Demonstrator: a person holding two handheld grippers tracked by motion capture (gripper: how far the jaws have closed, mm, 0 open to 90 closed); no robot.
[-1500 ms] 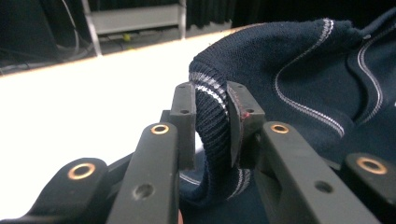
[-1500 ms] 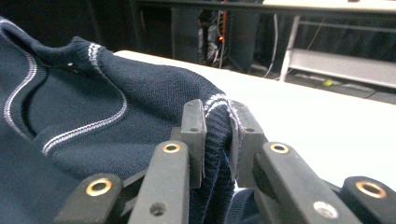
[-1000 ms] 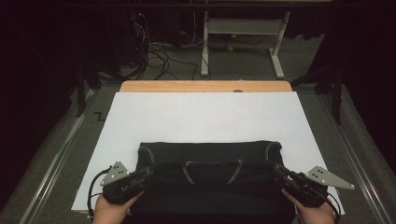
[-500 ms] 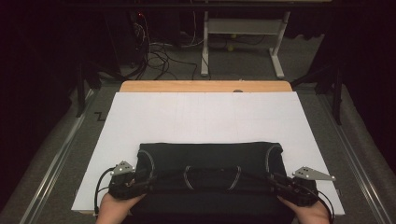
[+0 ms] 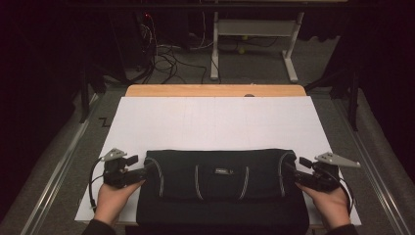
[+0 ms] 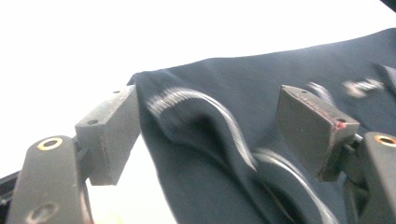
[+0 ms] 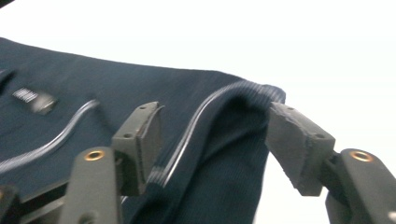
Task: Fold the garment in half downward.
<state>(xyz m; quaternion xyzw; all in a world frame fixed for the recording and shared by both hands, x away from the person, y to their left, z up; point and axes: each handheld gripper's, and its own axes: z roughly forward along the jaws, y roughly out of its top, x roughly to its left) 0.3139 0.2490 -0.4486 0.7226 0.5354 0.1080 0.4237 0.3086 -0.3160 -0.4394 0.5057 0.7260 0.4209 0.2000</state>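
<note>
A dark folded garment [image 5: 222,196] with thin white piping and a small label lies on the white sheet [image 5: 215,122] near the table's front edge. My left gripper [image 5: 146,171] is at the garment's left end. In the left gripper view it [image 6: 212,126] stands open, with a raised fold of the garment [image 6: 205,140] between the jaws. My right gripper [image 5: 289,171] is at the garment's right end. The right gripper view shows it [image 7: 219,140] open too, its jaws on either side of the piped corner fold of the garment [image 7: 233,116].
The sheet covers a wooden table [image 5: 215,90] whose far edge shows. Metal rails [image 5: 58,171] run along both sides. Beyond the table are a white desk frame [image 5: 254,44] and cables [image 5: 166,58] on the floor.
Both grippers moved a little forward along the garment's ends. The garment's top layer now lies flatter, its piping running in short upright lines instead of a loop.
</note>
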